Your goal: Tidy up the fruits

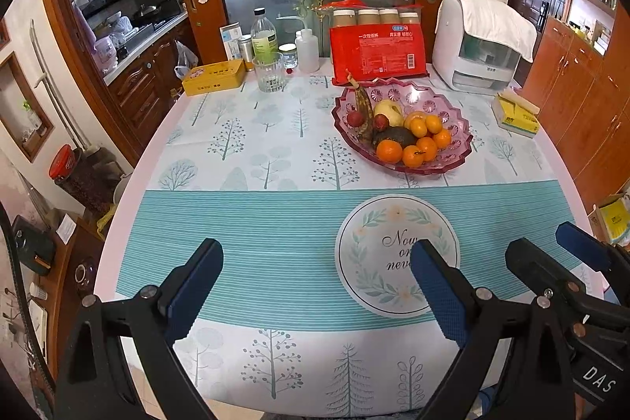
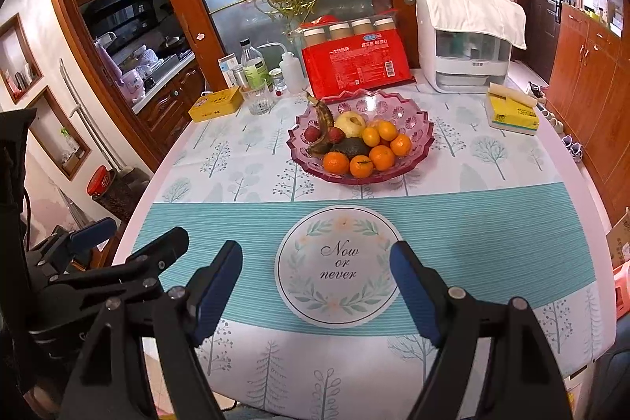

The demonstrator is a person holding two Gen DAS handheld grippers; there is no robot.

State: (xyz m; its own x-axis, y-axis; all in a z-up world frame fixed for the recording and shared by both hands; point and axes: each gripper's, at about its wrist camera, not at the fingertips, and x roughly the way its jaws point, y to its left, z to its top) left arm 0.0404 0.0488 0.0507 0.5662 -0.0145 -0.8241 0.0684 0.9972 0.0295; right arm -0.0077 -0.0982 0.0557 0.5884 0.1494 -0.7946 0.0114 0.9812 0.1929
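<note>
I hold both tools low over the near edge of the round table (image 2: 543, 160), my left gripper (image 1: 315, 286) spread wide with nothing between its blue ribbed pads, my right gripper (image 2: 317, 286) likewise spread and bare above the printed "Now or never" circle (image 2: 338, 268). All the fruit sits well away from me, piled in the pink cut-glass bowl (image 2: 409, 117) towards the far side: glossy round tangerines (image 2: 381, 157) at the front, a dark pebbled avocado (image 2: 348, 146) behind them, a blackened curved banana (image 2: 325, 128) leaning on the rim, a pale apple (image 2: 352, 123) and two small red bumpy fruits, perhaps lychees (image 2: 336, 134). My worry is the pile itself: the tangerines are smooth and rest against each other, so pulling one out could set the others rolling over the low scalloped edge. The banana looks overripe and soft, and a firm squeeze would likely split it. The bowl is hard, faceted and probably slippery on the smooth tablecloth (image 2: 472, 223), so a sideways knock might skid it towards the drinking glass (image 2: 258, 101) and bottles (image 2: 252, 65) behind.
</note>
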